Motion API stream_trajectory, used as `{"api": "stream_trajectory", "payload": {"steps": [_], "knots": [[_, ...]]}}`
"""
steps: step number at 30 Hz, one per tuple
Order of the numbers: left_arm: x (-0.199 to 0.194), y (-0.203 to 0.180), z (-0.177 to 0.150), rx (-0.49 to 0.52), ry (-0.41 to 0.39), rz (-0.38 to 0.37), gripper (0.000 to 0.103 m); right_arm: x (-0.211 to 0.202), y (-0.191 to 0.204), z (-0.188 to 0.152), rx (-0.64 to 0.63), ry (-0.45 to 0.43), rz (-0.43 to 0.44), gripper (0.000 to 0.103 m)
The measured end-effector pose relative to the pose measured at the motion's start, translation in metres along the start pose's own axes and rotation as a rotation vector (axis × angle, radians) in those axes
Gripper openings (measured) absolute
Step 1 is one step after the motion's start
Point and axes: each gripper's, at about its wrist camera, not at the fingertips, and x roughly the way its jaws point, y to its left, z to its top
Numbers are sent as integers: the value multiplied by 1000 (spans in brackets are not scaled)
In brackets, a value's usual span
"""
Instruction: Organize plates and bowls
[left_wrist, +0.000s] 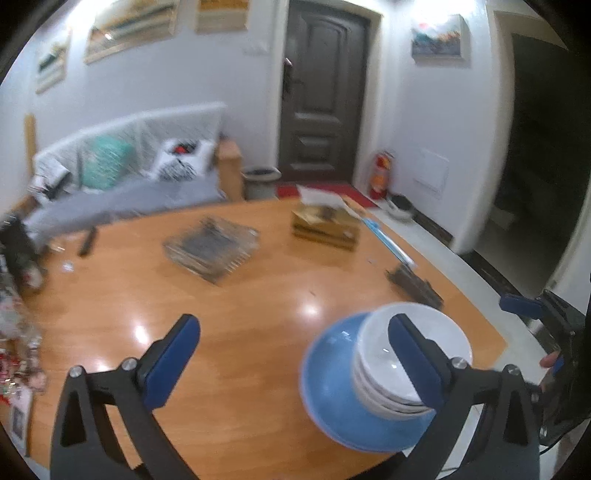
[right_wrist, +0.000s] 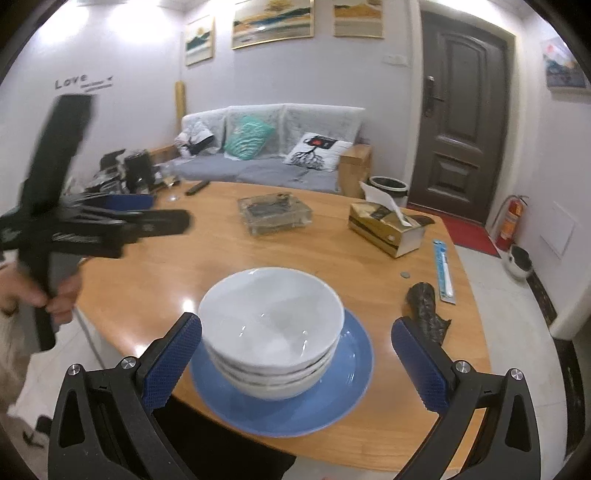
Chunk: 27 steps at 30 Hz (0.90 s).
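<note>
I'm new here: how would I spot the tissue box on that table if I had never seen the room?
Start at the big round wooden table in front of the grey sofa. Look toward its far right side, nearest the dark door, past the blue plate with stacked white bowls. The tissue box is the gold-brown rectangular one with a white tissue poking up, unlike the clear glass ashtray beside it.

Bare table (right_wrist: 140, 280) open left of the stacked bowls (right_wrist: 271, 328), glass ashtray (right_wrist: 275, 214) and tissue box (right_wrist: 386, 229) behind, dark bag (right_wrist: 424, 306) just right
</note>
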Motion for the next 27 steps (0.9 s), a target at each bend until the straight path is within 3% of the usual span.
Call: {"api": "stream_trajectory", "payload": {"steps": [10, 16, 27], "knots": [[-52, 30, -1, -52, -136, 173, 103, -10, 11, 26, 27, -133, -38, 102], [-72, 41, -6, -55, -157, 244, 103, -17, 19, 42, 31, -177, -64, 102], [-81, 50, -9, -74, -164, 265, 103, -25, 32, 53, 0, -209, -74, 102]]}}
